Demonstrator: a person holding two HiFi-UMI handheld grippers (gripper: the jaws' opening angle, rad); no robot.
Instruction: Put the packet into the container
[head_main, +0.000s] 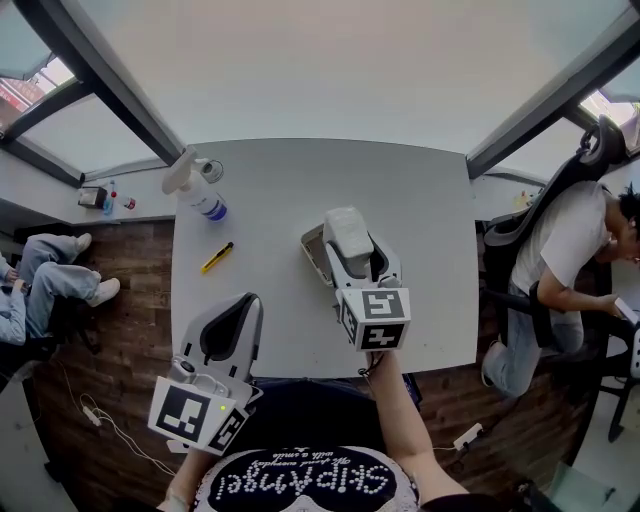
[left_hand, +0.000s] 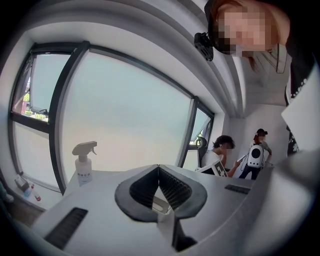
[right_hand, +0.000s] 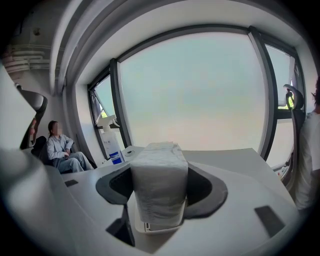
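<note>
A white soft packet (head_main: 346, 230) is clamped between the jaws of my right gripper (head_main: 352, 252). In the right gripper view the packet (right_hand: 159, 184) fills the gap of that gripper (right_hand: 160, 175) and hangs just above the pale container (right_hand: 150, 229). The container (head_main: 314, 256) is a shallow tray on the white table (head_main: 280, 190), mostly hidden under the packet and gripper. My left gripper (head_main: 240, 312) hovers at the table's near left edge, shut and holding nothing; its jaw tips meet in the left gripper view (left_hand: 158, 170).
A spray bottle (head_main: 196, 186) stands at the far left of the table and a yellow utility knife (head_main: 216, 257) lies near it. Seated people are to the left (head_main: 40, 280) and right (head_main: 565, 260); windows lie beyond.
</note>
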